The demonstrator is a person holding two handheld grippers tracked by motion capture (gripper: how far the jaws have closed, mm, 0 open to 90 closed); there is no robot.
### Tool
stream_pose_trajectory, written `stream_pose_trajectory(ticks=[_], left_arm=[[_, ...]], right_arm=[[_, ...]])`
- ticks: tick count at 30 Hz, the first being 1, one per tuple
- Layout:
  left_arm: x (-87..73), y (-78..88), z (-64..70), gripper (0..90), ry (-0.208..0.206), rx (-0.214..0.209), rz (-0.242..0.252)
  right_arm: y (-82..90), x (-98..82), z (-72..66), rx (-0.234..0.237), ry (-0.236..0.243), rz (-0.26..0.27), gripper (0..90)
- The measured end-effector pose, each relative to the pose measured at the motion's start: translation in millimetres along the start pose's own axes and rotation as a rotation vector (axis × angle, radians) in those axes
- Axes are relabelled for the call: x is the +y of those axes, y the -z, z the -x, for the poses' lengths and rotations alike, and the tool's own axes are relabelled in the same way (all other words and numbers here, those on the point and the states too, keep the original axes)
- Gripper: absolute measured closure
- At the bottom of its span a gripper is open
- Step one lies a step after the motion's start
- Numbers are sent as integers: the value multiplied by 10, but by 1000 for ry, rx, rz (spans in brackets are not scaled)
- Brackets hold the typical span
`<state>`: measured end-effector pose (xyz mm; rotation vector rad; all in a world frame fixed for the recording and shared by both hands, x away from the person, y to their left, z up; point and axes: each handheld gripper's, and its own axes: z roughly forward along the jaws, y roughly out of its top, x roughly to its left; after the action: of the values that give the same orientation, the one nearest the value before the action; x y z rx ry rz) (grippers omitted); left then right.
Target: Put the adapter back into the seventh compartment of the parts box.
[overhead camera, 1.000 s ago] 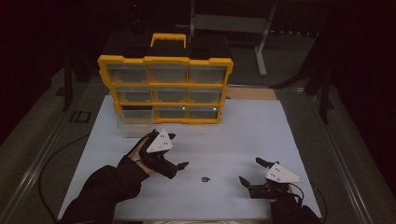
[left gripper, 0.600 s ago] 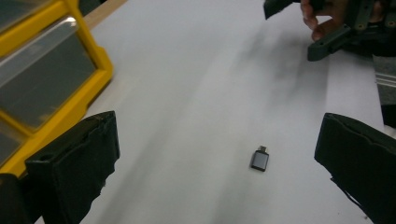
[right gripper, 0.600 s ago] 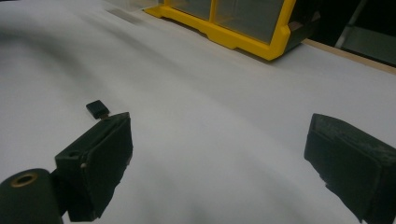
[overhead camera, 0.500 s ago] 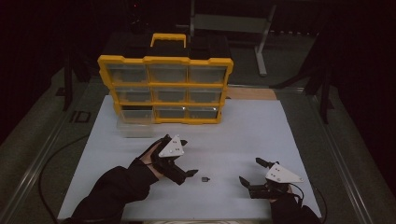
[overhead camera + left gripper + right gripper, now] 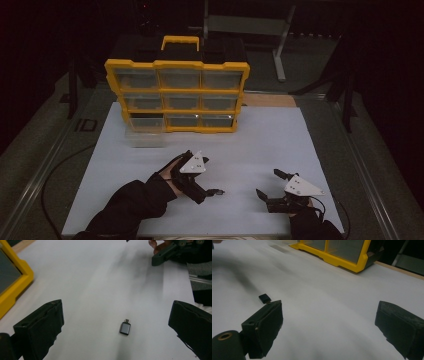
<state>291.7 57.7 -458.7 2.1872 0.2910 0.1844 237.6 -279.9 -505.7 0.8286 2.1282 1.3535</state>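
Right gripper [image 5: 329, 325] low over the white table sheet [image 5: 332, 290], its two black jaws spread wide, nothing between them. Small dark adapter [image 5: 264, 298] lies flat on the sheet just past the tip of the jaw at picture left (metal plug end toward that jaw, touching or not cannot be told). Yellow drawer organizer [image 5: 342, 258] stands at the far edge, clear drawer fronts facing this way, well apart from the adapter.

Left gripper [image 5: 212, 191]: moved right and nearer to the small adapter [image 5: 125, 328]
Its fingers [image 5: 41, 325]: wide open, adapter now lies between them
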Motion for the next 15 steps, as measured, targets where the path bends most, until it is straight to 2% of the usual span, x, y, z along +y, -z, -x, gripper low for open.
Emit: stream_pose_trajectory(ticks=[15], left_arm=[[-61, -243, 53, 4, -9, -59, -38]], right_arm=[[1, 0, 0, 1, 2, 1, 82]])
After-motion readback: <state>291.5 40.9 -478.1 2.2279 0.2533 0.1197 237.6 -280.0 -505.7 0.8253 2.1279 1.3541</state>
